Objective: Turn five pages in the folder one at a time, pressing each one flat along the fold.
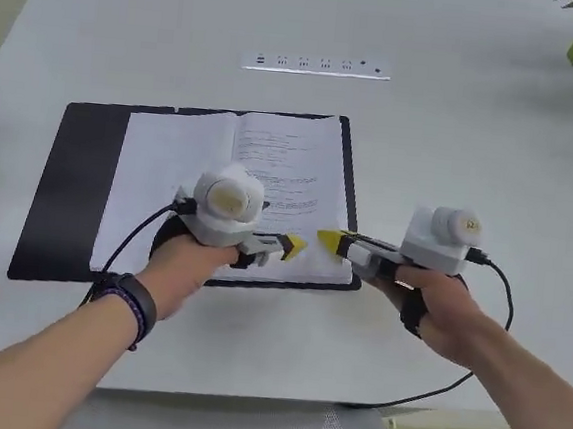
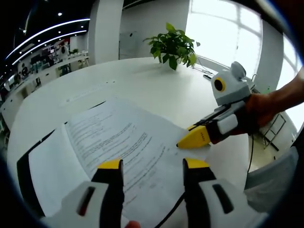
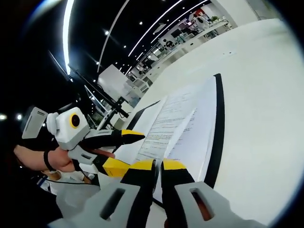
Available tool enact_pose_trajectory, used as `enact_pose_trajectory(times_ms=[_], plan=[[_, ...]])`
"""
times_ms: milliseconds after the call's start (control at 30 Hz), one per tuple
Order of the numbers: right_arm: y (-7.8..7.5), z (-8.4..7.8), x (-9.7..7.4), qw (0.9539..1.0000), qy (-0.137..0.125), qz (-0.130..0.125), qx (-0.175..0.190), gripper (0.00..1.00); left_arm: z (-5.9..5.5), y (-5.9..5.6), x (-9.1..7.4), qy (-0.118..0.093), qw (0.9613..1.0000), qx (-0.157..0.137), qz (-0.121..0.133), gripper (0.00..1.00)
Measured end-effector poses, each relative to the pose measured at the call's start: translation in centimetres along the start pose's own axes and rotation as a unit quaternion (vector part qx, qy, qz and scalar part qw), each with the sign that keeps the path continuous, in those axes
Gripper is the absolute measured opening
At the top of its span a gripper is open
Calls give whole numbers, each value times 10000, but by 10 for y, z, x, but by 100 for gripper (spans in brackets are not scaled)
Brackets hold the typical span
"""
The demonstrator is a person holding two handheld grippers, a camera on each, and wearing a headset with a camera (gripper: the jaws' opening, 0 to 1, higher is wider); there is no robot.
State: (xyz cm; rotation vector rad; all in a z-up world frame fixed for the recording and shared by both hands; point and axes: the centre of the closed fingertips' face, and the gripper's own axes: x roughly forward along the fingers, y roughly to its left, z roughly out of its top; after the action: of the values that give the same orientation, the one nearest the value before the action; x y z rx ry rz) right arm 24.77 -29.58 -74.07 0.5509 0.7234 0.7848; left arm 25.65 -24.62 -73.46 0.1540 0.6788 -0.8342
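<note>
The black folder lies open on the white table, with a plain left page and a printed right page. My left gripper hovers open over the lower part of the right page, its yellow tips spread wide. My right gripper comes in from the right at the page's lower outer edge. In its own view its jaws are pressed together on the edge of the top sheet, which rises slightly off the stack. The left gripper faces it closely.
A white power strip is set into the table behind the folder. A potted plant stands at the far right. Cables trail from both grippers toward the table's near edge.
</note>
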Motion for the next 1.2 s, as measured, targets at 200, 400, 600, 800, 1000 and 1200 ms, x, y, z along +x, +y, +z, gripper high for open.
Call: enact_pose_trajectory(times_ms=[200, 400, 600, 800, 1000, 1200], plan=[[5, 4, 1, 10000, 1, -35, -39, 1, -3, 17, -23, -169, 9995, -173, 209, 51], [14, 10, 5, 9999, -64, -19, -130, 1, -9, 32, -49, -252, 9985, -242, 412, 49], [26, 15, 9, 9997, -126, 23, -204, 1, -20, 51, -72, -309, 9970, -323, 636, 52], [39, 19, 15, 9994, -132, 67, -321, 0, -26, 67, -95, -443, 9949, -415, 805, 55], [54, 28, 24, 9988, -167, 159, -435, 0, -36, 85, -116, -541, 9920, -556, 993, 56], [69, 34, 36, 9980, -196, 266, -546, 1, -46, 99, -135, -565, 9894, -677, 1152, 58]])
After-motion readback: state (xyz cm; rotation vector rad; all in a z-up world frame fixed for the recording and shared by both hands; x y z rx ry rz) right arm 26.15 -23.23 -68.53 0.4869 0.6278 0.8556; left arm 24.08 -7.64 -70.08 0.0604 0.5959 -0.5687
